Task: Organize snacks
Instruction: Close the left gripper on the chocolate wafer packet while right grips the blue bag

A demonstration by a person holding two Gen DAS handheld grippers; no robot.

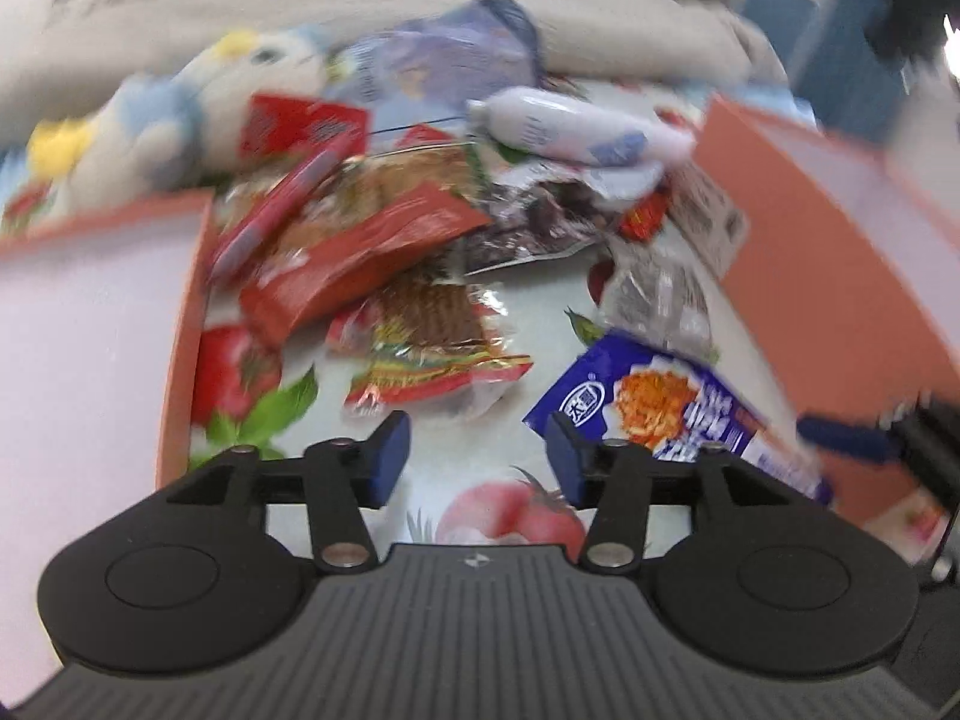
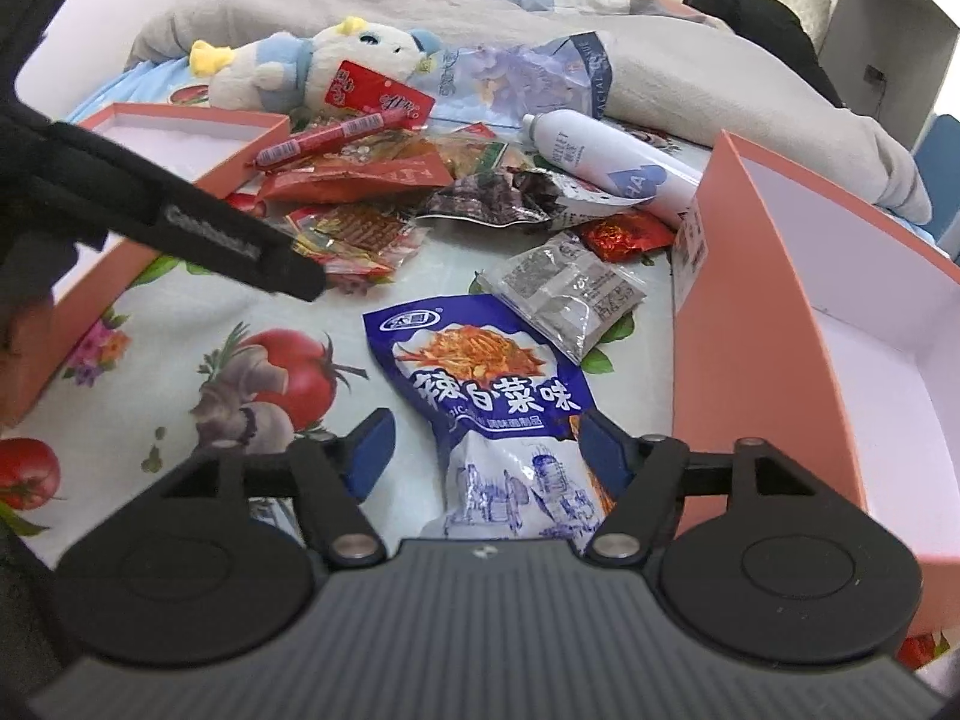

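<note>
The right gripper [image 2: 483,450] stands spread over the blue snack bag [image 2: 480,372], its two blue pads on either side of the bag's pale lower half; the right pad looks to be at the bag's edge, the left pad stands clear of it, and the bag lies flat on the fruit-print cloth [image 2: 180,324]. The left gripper [image 1: 477,459] is also spread, with nothing between its pads, only the cloth [image 1: 528,324] below; the blue snack bag [image 1: 654,402] lies just beside its right pad, though this view is blurred. Just right of the bag stands the wall of an orange box [image 2: 774,276], white inside. Beyond the bag, a clear packet of grey sachets [image 2: 564,288] lies near it, then a small red foil packet [image 2: 627,234], a torn dark wrapper [image 2: 498,198] and a white spray can [image 2: 606,159] lying on its side. Left of those sits a heap of red snack packets [image 2: 360,180] with a red sausage stick [image 2: 330,135] on top. Well left of the bag is a second orange box [image 2: 180,126], and behind the heap a plush toy [image 2: 312,66] rests against a grey blanket [image 2: 690,60].
</note>
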